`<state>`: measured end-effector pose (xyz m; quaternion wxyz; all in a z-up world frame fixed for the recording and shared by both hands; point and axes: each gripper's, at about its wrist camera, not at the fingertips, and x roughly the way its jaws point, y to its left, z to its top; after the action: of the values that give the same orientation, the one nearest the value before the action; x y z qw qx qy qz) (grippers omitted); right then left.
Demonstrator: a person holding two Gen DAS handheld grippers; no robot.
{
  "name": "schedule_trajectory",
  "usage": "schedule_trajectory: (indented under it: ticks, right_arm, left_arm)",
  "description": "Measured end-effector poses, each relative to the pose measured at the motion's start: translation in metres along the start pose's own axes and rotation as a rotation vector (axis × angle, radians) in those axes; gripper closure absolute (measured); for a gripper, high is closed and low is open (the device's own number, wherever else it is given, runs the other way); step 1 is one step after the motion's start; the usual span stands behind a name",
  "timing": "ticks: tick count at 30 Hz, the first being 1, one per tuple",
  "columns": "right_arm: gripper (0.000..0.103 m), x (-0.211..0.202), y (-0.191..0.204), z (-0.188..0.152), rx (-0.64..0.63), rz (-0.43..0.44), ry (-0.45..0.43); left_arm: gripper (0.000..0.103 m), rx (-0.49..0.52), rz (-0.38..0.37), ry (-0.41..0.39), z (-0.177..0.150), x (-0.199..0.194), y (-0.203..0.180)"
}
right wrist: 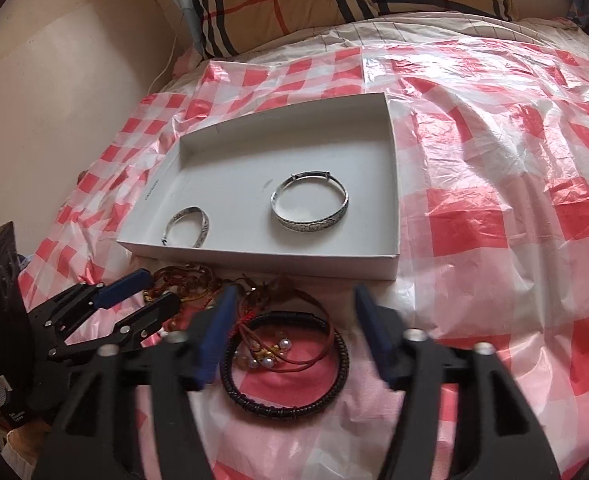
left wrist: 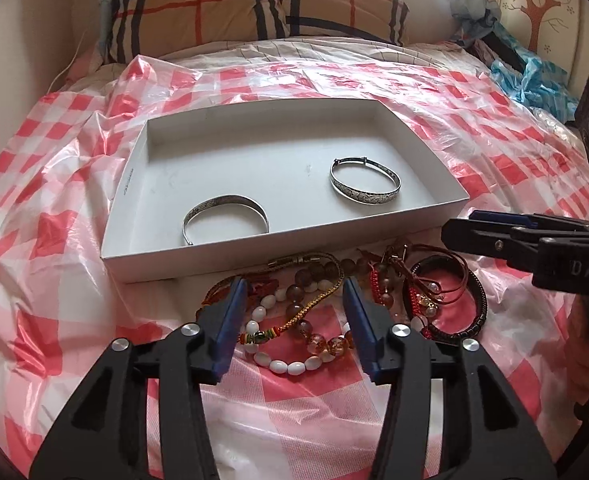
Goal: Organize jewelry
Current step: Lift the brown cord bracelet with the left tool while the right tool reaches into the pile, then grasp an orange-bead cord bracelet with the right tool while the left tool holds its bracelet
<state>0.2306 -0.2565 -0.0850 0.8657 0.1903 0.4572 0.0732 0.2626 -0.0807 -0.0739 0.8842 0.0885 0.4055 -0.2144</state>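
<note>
**Bed, white tray, bangles in, pile out**

Bed covered by a crinkled, glossy red-and-white check plastic sheet (left wrist: pixel 474 128). Plaid pillow (left wrist: pixel 254 4) behind the tray, against a cream wall; window edge above it. Blue plastic bag (left wrist: pixel 534 80) to the tray's far right.

Shallow white cardboard tray (left wrist: pixel 198 264), rectangular, low walls. Inside: two silver metal bangles. Open cuff bangle (left wrist: pixel 225 216) at the tray's near-left corner, close against the front wall. Closed engraved bangle (left wrist: pixel 364 180) right of centre, lying flat, well apart from the cuff.

Just in front of the tray, on the sheet: tangled bracelet pile (left wrist: pixel 306 312) — white oval beads, brown round beads, glassy amber beads, a woven multicolour cord. Black braided bracelet (right wrist: pixel 286 364), round, at the pile's right end, thin brown cords and small pearls across it.

Left gripper (left wrist: pixel 294 312) spread wide over the pile, blue pads either side of the beads, nothing held. Right gripper (right wrist: pixel 290 312) also spread, straddling the black bracelet, gripping nothing.
</note>
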Motion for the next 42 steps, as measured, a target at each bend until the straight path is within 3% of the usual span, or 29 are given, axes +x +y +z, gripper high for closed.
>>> schedule_trajectory:
  ticks: [5, 7, 8, 9, 10, 11, 14, 17, 21, 26, 28, 29, 30, 33, 36, 38, 42]
  right_arm:
    - [0.037, 0.018, -0.014, -0.003, 0.036, -0.051, 0.046]
    - [0.037, 0.026, -0.018, -0.005, 0.044, -0.049, 0.067]
    - [0.045, 0.028, -0.017, -0.006, 0.040, -0.047, 0.069]
    - [0.059, 0.030, -0.016, -0.007, 0.030, -0.034, 0.072]
    - [0.068, 0.030, -0.014, -0.007, 0.020, -0.008, 0.074]
    - [0.086, 0.030, -0.011, -0.007, 0.009, 0.012, 0.075]
    - [0.098, 0.027, -0.006, -0.007, -0.011, 0.024, 0.068]
    - [0.099, 0.017, -0.007, -0.004, 0.031, 0.100, 0.038]
    - [0.099, -0.003, -0.006, 0.003, 0.058, 0.181, -0.034]
    - [0.099, -0.007, -0.007, 0.007, 0.066, 0.158, -0.031]
    - [0.086, 0.000, -0.007, 0.005, 0.061, 0.120, 0.011]
    - [0.054, 0.003, -0.005, 0.004, 0.059, 0.108, 0.023]
    - [0.040, 0.004, -0.003, 0.002, 0.050, 0.095, 0.017]
    - [0.039, 0.009, 0.011, -0.002, -0.034, 0.069, 0.021]
    - [0.039, 0.026, 0.010, -0.009, -0.054, 0.011, 0.072]
    - [0.041, 0.034, 0.008, -0.011, -0.054, 0.016, 0.096]
    - [0.081, 0.030, 0.008, -0.011, -0.081, 0.032, 0.083]
  left_arm:
    - [0.056, 0.100, 0.116, 0.035, -0.005, 0.015, -0.014]
    - [0.083, 0.134, 0.157, 0.051, -0.008, 0.020, -0.018]
    - [0.087, 0.142, 0.162, 0.047, -0.008, 0.019, -0.019]
    - [0.093, 0.144, 0.166, 0.039, -0.008, 0.017, -0.019]
    - [0.092, 0.136, 0.162, 0.031, -0.007, 0.014, -0.018]
    - [0.092, 0.116, 0.151, 0.027, -0.006, 0.012, -0.015]
    - [0.093, -0.027, 0.059, 0.028, -0.002, 0.006, 0.006]
    - [0.093, -0.144, -0.030, -0.006, 0.002, -0.004, 0.025]
    - [0.093, -0.200, -0.064, -0.078, 0.006, -0.019, 0.034]
    - [0.093, -0.226, -0.055, -0.129, 0.008, -0.029, 0.036]
    - [0.093, -0.234, -0.053, -0.133, 0.009, -0.030, 0.038]
    - [0.093, -0.238, -0.052, -0.133, 0.009, -0.031, 0.039]
    - [0.092, -0.243, -0.055, -0.132, 0.009, -0.031, 0.040]
    - [0.092, -0.257, -0.082, -0.120, 0.008, -0.030, 0.043]
    - [0.092, -0.255, -0.070, -0.091, 0.007, -0.025, 0.043]
    - [0.092, -0.252, -0.064, -0.054, 0.006, -0.018, 0.044]
    - [0.092, -0.248, -0.050, -0.007, 0.002, -0.010, 0.045]
